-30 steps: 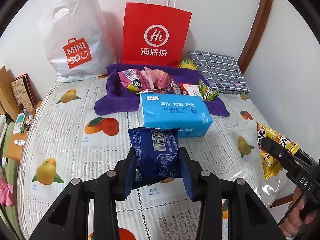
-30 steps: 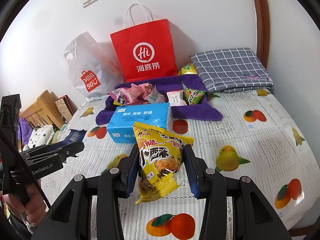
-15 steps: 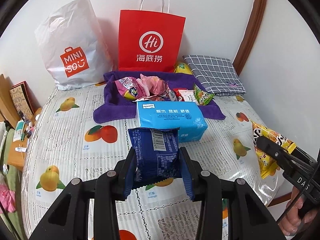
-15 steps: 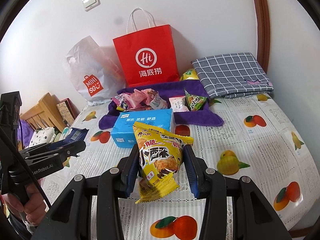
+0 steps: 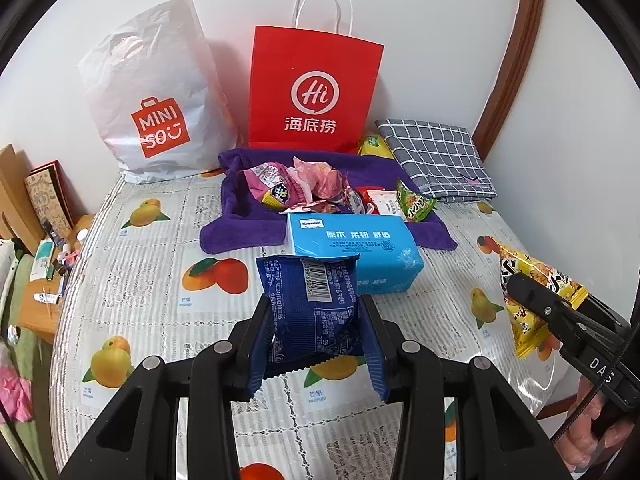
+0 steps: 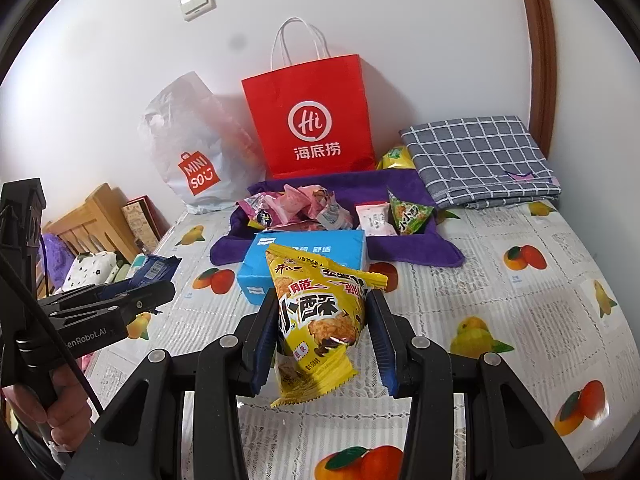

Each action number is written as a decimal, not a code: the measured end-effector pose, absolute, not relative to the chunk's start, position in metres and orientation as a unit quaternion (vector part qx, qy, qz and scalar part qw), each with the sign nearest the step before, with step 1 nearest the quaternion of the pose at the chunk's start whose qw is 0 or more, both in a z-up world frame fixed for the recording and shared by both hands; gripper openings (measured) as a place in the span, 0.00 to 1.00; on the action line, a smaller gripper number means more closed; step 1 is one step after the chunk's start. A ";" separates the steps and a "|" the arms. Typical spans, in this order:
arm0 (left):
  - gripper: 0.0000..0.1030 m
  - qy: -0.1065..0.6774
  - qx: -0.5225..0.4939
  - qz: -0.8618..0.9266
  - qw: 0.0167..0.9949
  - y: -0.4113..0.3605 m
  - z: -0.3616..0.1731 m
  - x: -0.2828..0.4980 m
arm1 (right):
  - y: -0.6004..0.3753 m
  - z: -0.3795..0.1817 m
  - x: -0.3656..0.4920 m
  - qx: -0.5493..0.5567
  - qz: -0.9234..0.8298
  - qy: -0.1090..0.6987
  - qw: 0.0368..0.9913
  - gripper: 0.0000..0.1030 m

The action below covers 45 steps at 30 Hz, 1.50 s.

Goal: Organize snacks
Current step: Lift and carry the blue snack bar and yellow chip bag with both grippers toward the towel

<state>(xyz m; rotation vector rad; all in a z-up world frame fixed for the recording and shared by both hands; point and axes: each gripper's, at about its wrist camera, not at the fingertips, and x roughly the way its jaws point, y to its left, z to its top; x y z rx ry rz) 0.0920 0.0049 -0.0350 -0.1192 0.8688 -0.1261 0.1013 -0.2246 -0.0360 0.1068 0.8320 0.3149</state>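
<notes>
Two tongs clamped: left tongs (image 5: 316, 344) on barcoded blue packet (image 5: 310, 308); right tongs (image 6: 324, 344) on yellow "小酥" bag (image 6: 320, 316)

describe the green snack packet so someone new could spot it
Find the red paper bag against the wall; a purple towel lies before it. The green packet stands at the towel's right end, the only green, triangular one.

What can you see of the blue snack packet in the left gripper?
The blue snack packet is a dark blue, glossy foil-like pouch with crimped, zigzag-cut ends. Its back faces the left wrist camera: white barcode label and small white print. It stands roughly upright, slightly creased, clamped at its sides by the left gripper, clear of the table. The right wrist view shows its top end poking out past the fingers. Nothing else touches it.
</notes>
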 end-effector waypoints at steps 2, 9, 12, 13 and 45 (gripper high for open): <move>0.38 0.421 -0.059 -0.060 0.903 0.007 -0.035 0.094 | -0.222 -0.035 0.104 0.050 0.154 0.402 0.901 0.41; 0.38 0.419 -0.062 -0.057 0.904 0.012 -0.034 0.098 | -0.216 -0.032 0.111 0.045 0.157 0.397 0.903 0.41; 0.38 0.419 -0.062 -0.058 0.904 0.012 -0.034 0.098 | -0.215 -0.032 0.113 0.045 0.156 0.397 0.903 0.41; 0.38 0.419 -0.063 -0.058 0.904 0.013 -0.033 0.099 | -0.215 -0.032 0.112 0.044 0.156 0.396 0.904 0.41; 0.38 0.412 -0.071 -0.054 0.907 0.030 -0.030 0.150 | -0.195 -0.030 0.166 0.026 0.160 0.390 0.906 0.41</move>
